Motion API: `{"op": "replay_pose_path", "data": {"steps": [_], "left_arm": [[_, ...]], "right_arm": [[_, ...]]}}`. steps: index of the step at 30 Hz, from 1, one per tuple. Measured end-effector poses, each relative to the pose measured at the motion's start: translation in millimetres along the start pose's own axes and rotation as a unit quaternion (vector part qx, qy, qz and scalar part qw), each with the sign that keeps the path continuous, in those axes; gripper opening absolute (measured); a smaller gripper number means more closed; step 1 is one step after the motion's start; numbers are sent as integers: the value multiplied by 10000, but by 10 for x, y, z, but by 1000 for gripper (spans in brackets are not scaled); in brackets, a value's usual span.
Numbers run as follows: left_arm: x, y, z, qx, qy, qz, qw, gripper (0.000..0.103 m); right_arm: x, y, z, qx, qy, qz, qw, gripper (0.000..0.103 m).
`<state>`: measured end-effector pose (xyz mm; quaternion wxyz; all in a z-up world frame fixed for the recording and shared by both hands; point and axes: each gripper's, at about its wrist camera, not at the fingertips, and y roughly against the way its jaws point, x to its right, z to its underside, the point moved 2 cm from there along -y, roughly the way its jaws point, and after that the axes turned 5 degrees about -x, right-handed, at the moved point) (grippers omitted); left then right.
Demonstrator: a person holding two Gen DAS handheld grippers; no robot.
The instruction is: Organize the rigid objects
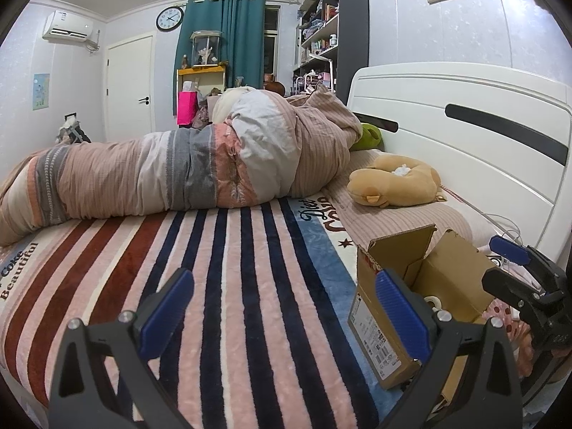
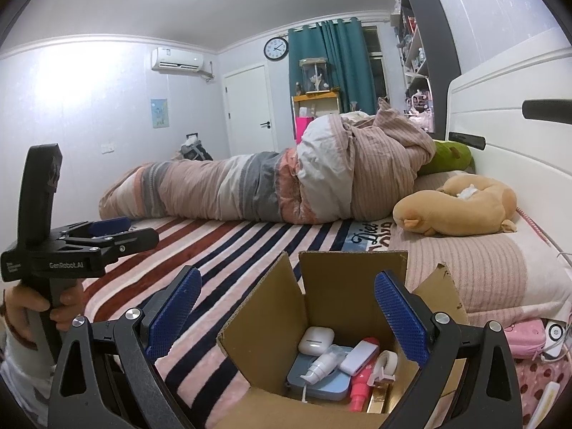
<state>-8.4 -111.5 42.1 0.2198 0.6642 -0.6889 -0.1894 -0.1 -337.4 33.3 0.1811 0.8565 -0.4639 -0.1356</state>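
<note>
An open cardboard box stands on the striped blanket near the pillow end of the bed. Inside lie a white earbud case, a white pump bottle, a grey-blue case, a pink bottle and a tape roll. My right gripper hangs open just above the box, nothing between its blue pads. My left gripper is open and holds nothing, over the blanket left of the box. The left wrist view catches the right gripper beyond the box.
A rolled duvet lies across the bed behind. A tan plush toy and a green one rest by the white headboard. A pink pouch and white cables sit right of the box. A hand holds the left gripper.
</note>
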Motion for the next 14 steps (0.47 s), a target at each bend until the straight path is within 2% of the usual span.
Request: {"op": "replay_pose_path", "data": {"steps": [14], "left_arm": [[1,15,10,-11,45,-53,10000,101]], "right_arm": [[-46,-2,5,-15,-13,12,10000,98]]}}
